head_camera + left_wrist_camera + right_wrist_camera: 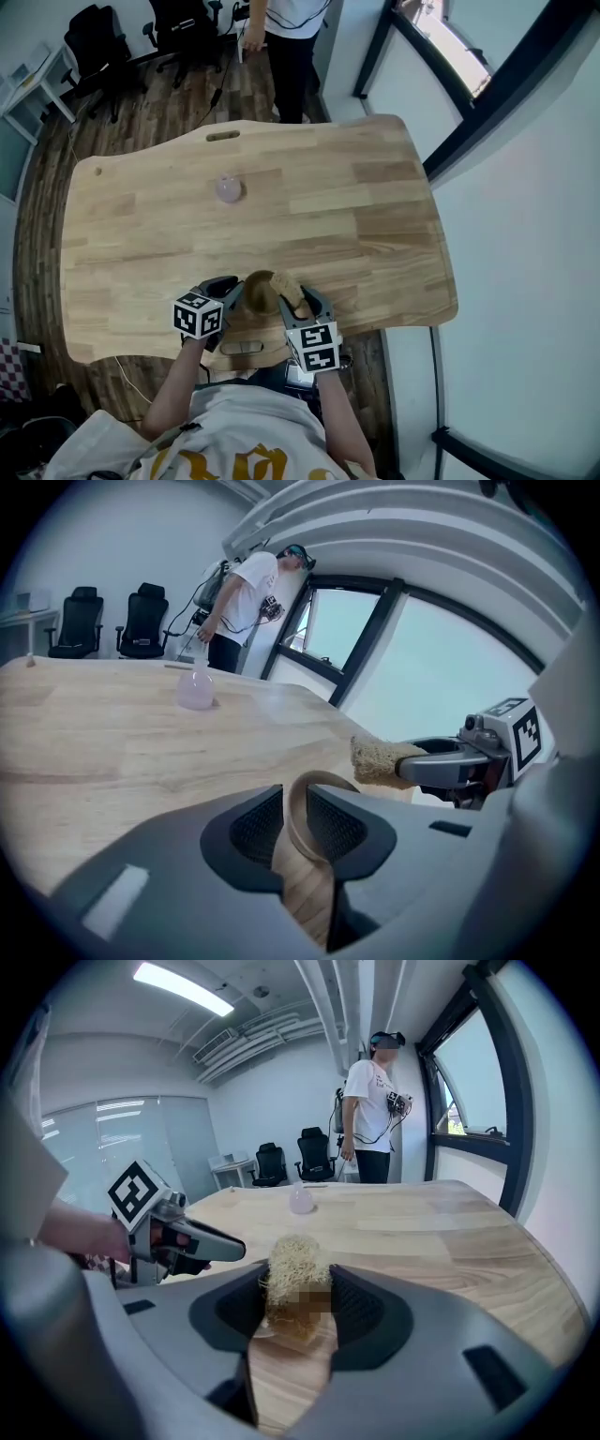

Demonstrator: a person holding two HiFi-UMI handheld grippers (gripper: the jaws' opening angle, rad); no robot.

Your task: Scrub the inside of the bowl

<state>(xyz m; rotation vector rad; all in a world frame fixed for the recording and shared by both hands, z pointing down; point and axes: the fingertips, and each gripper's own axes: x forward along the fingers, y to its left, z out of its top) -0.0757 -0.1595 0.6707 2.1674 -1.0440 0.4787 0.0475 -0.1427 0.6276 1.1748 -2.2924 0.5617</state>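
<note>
left gripper (296,817), at the near edge of the table (281,187), is clamped on the rim of the bowl (259,296). right gripper (296,1302) grasps a scrub pad (292,1269) above that same edge. step: apparently scrub start. next: press pad inside, rub.

The left hand-held gripper (232,287) and right hand-held gripper (303,298) are chunky dark grey plastic with black mesh-textured pads (255,827), each carrying a white cube (198,315) with black square markers. Wearer's got a pale tee (244,441) with yellow print on it.
</note>
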